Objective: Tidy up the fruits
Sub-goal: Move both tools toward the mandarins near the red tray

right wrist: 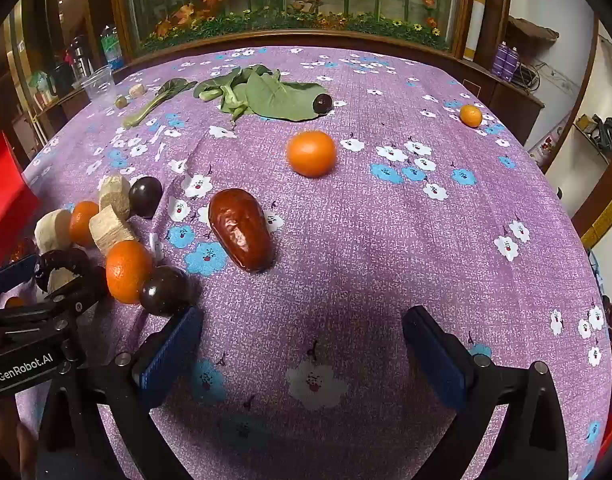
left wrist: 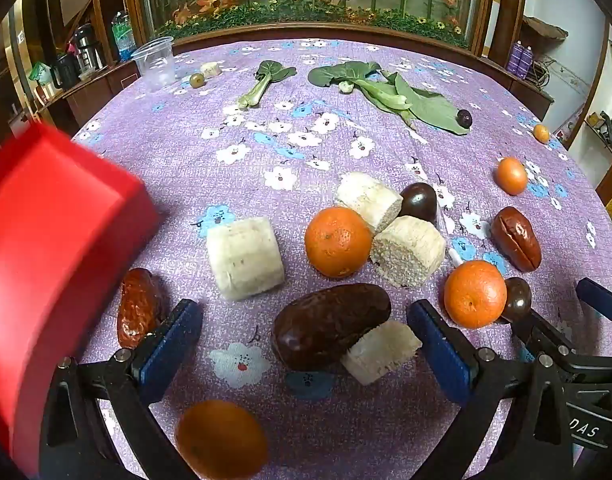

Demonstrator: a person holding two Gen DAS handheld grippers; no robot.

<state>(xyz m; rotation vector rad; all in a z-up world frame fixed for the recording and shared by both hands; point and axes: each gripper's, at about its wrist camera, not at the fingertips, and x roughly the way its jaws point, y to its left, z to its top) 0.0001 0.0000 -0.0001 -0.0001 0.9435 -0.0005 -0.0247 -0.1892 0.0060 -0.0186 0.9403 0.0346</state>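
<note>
Fruit scattered over the near half of a desk (right wrist: 386, 240) under a purple flowered cloth: a dark brown date (left wrist: 330, 326) lying against a pale cut chunk (left wrist: 380, 350), both low between the spread blue-padded fingers (left wrist: 169, 354) of the left gripper (left wrist: 306, 344), untouched by either pad. Just beyond, a tangerine (left wrist: 338, 242) pressed against two more pale chunks (left wrist: 408, 250) and a dark plum (left wrist: 420, 200); another pale block (left wrist: 245, 258) apart to its left. A second tangerine (left wrist: 474, 294) touching a small dark fruit (left wrist: 517, 300) on the right, beside the right gripper's tip. A red bin (left wrist: 53, 260) (blurred, close to the lens) filling the left edge. In the right wrist view, right gripper (right wrist: 301, 348) released and wide, only bare cloth between its fingers (right wrist: 436, 360); ahead, a reddish date (right wrist: 241, 234), then a lone tangerine (right wrist: 312, 153). Farther back, leafy greens (right wrist: 265, 96) with a dark round fruit (right wrist: 323, 103) at their edge, and a clear plastic cup (left wrist: 155, 62) near the far left rim.
</note>
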